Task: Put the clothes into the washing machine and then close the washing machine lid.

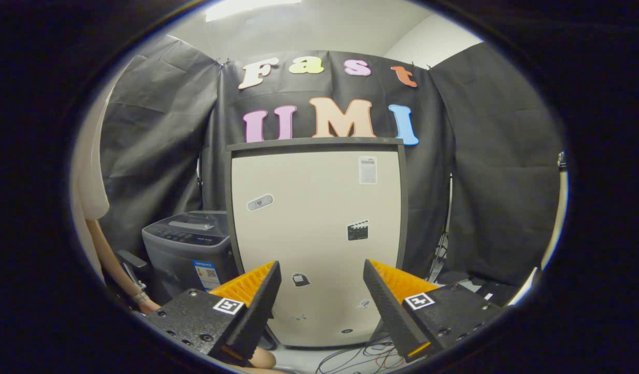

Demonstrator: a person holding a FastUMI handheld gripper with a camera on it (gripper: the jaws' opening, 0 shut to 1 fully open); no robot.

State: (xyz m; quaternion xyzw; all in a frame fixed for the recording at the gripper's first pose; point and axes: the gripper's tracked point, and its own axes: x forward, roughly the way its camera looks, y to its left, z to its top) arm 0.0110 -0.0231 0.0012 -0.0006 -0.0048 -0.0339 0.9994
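The gripper (322, 291) hangs in the air inside the booth, its two fingers (257, 306) spread wide apart with nothing between them. Each finger is black with an orange ribbed outer face, and each of the black blocks behind them carries a small square black-and-white marker (229, 305).

Straight ahead, beyond the gap between the fingers, stands a tall beige cabinet (319, 234) with a dark frame and rounded corners, possibly a refrigerator. Several small stickers dot its front, among them a clapperboard sticker (357, 230), a bandage-shaped sticker (260, 202) and a pale rectangular label (367, 170) near the top.

The washing machine (187, 249), the task's target, sits just beside the cabinet's left side, beyond and above the left finger. It is a grey top-loading unit with a control panel along the back of its top; its lid (192, 225) lies flat and closed. A label (207, 274) is stuck on its front face.

A person's bare arm (117, 270) and light-coloured short sleeve (91, 182) show at the far left, next to the washing machine. Loose cables (366, 356) trail across the pale floor at the foot of the cabinet, between the fingers. Black cloth (501, 182) drapes the walls behind everything, and a white pole (555, 223) stands at the far right.
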